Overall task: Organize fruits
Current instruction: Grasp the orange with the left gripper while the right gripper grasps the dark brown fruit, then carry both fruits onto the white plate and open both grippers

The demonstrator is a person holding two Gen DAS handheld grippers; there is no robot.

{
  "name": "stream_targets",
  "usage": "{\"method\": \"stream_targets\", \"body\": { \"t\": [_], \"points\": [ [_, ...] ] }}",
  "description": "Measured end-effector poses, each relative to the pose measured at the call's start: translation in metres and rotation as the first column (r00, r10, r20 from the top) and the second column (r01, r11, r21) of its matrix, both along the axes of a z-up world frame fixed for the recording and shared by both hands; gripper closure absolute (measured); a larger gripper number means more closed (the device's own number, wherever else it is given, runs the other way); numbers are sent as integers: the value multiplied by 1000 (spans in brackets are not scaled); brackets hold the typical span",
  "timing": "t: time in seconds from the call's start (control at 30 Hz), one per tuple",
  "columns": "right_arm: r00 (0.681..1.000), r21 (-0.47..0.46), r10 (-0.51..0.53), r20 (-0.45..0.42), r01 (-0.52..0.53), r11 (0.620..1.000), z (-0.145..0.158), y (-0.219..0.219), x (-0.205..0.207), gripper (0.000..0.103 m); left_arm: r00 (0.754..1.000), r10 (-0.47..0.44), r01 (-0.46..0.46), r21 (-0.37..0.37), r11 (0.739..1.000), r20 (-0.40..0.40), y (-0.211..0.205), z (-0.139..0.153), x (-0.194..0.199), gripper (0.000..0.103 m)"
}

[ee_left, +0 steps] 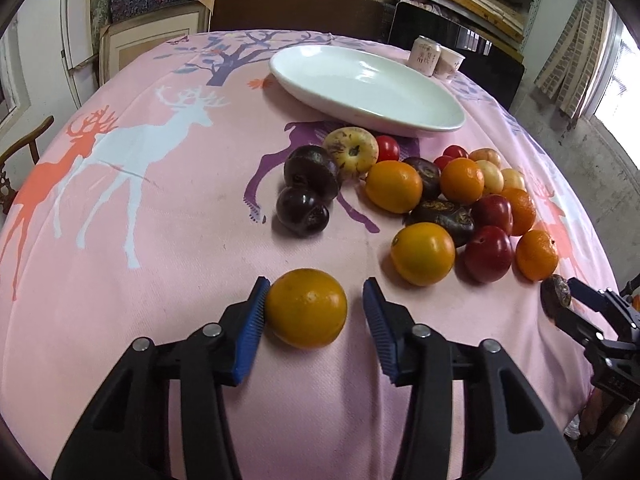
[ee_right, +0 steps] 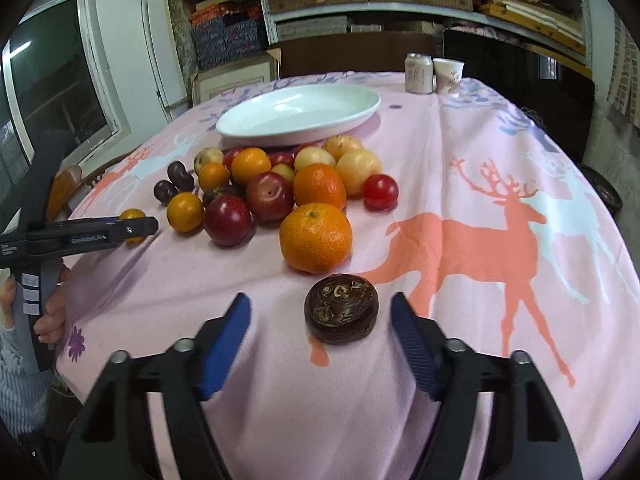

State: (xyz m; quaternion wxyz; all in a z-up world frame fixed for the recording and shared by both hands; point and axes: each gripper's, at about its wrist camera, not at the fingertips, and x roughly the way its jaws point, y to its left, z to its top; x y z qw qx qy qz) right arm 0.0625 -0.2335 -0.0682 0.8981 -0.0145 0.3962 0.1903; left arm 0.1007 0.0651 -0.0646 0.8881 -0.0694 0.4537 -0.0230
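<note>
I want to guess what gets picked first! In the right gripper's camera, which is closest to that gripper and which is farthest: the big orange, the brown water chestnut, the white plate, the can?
1. Water chestnut, between the open fingers.
2. Big orange, just behind it.
3. White plate, beyond the fruit pile.
4. Can, at the far edge.

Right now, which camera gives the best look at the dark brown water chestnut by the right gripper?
The right wrist view: the water chestnut lies whole and close between the open right gripper. The left wrist view catches it only small at the right edge, partly hidden by that gripper.
</note>
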Motion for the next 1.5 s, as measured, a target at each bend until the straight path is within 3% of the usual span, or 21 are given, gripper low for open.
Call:
{"method": "stream_targets", "body": {
  "t": [0.2,0.27,0.4,0.53,0.6,0.73,0.87,1.07,1.27,1.33,1.5],
  "points": [
    [1000,1,0,-19,0,1000,-9,-6,6,61,1000,-1,1,10,1000,4,-2,-1,-5,61],
    [1000,18,7,-14,-7,1000,-10,-9,5,61,1000,2,-2,17,1000,5,-2,-2,-6,66],
    [1000,49,11,-19,-10,999,-7,-12,5,62,1000,2,-2,-4,1000,5,2,-1,-6,67],
    [999,60,18,40,-20,998,19,-20,4,62,1000,-17,17,-46,999,0,7,6,4,67],
    [996,57,30,79,-34,998,41,-21,16,62,1000,-13,14,-3,1000,17,5,19,16,67],
    [984,42,57,166,-64,997,87,-8,63,61,995,-19,14,49,999,98,0,62,61,67],
    [987,66,88,132,-97,993,100,20,135,61,992,-25,19,52,998,121,-12,85,124,66],
    [996,61,85,-15,-84,995,61,59,233,61,1000,-12,12,21,1000,8,-16,51,197,66],
    [996,46,75,-39,-74,996,41,71,251,56,997,-21,19,-22,1000,-71,-12,19,215,66],
    [998,51,63,-19,-62,997,42,69,249,47,997,-34,32,-29,999,-76,-10,15,216,63],
    [997,74,61,37,-64,995,55,64,238,46,1000,-19,19,-31,999,-12,-6,29,206,38]
  ]
}}
